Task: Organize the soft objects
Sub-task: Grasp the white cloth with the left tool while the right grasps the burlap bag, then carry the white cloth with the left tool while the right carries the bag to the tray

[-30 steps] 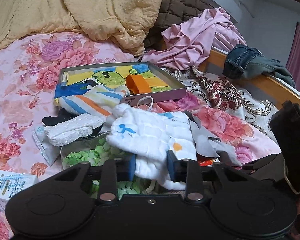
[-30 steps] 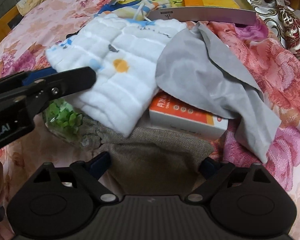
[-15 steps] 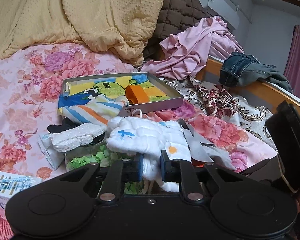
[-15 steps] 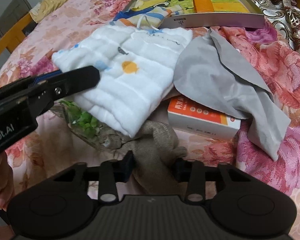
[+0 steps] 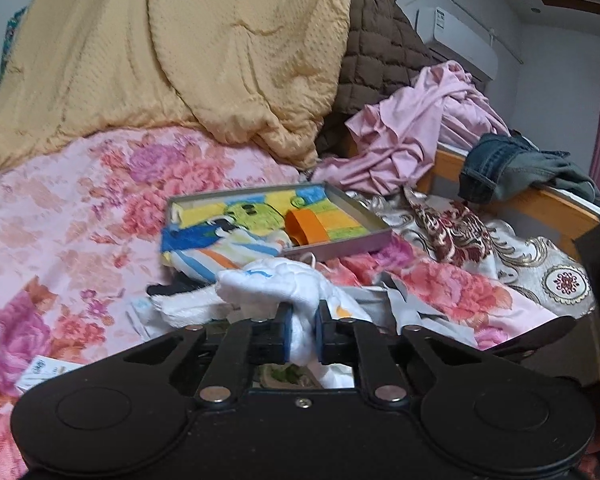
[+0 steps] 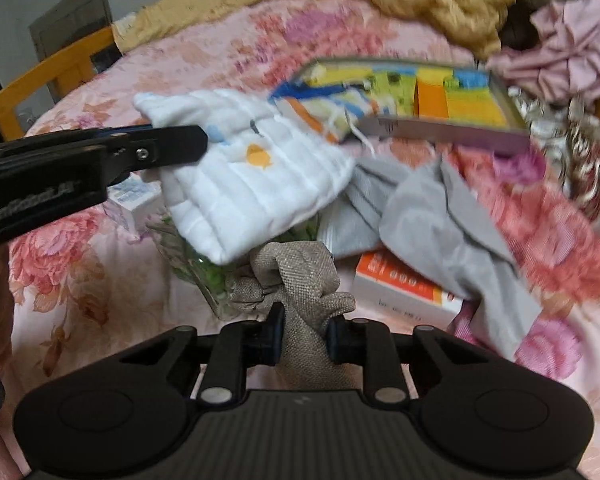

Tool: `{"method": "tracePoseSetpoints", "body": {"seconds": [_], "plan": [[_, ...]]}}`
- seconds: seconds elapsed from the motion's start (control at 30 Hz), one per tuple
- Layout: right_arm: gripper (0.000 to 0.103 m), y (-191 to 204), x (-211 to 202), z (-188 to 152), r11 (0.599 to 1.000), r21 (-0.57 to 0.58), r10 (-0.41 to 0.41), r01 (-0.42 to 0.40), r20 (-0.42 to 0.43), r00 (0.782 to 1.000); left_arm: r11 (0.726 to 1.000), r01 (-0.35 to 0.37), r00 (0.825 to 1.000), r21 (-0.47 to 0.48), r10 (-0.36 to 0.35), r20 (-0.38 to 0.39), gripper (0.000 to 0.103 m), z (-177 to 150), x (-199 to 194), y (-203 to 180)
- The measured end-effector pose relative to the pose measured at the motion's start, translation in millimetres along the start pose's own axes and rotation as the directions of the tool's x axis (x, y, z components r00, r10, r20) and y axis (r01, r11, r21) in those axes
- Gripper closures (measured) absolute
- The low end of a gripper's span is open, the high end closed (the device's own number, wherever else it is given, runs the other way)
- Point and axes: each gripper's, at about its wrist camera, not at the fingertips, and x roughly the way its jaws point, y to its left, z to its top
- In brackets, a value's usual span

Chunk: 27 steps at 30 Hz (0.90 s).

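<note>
My left gripper (image 5: 302, 334) is shut on a white quilted cloth (image 5: 284, 284) with small blue and orange prints and holds it lifted; the same cloth (image 6: 256, 176) hangs from the left gripper in the right wrist view. My right gripper (image 6: 304, 334) is shut on a bunched beige woven cloth (image 6: 296, 276) and holds it up off the bed. A grey cloth (image 6: 444, 216) lies crumpled over an orange-and-white box (image 6: 408, 292). A striped cloth (image 5: 220, 252) hangs over the edge of a shallow grey tray (image 5: 340, 246).
The floral bedspread (image 5: 80, 208) lies under everything. A yellow blanket (image 5: 180, 48), brown quilt (image 5: 380, 52), pink garment (image 5: 412, 132) and jeans (image 5: 512, 168) on the wooden rail sit behind. A clear bag of green bits (image 6: 204, 268) lies under the white cloth.
Both grippers closed on their cloths and lifted them: the left raised the white cloth, the right pulled the beige cloth up into a bunch. Both cameras tilted upward.
</note>
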Motion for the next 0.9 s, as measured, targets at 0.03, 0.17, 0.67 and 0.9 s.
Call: {"method": "tracePoseSetpoints", "body": {"seconds": [0.03,0.17,0.67,0.9], "plan": [[0.08,2,-5,0,1.0,-0.011,-0.006,0.006,0.02,1.0,1.0,-0.007,1.0,0.0,0.007,0.01,0.092,1,-3,0],[0.08,10,-22,-2,0.999,-0.047,-0.023,0.028,0.098,0.995,1.0,-0.024,0.999,-0.003,0.024,0.04,0.092,4,-11,1],[0.08,-4,-57,7,0.997,0.027,-0.08,0.075,0.322,0.943,0.997,-0.048,0.978,-0.067,0.061,0.2,0.093,15,-39,8],[0.08,-12,-66,10,0.996,0.065,-0.077,0.056,0.393,0.916,0.994,-0.041,0.974,-0.105,0.063,0.215,0.093,20,-41,13]]}}
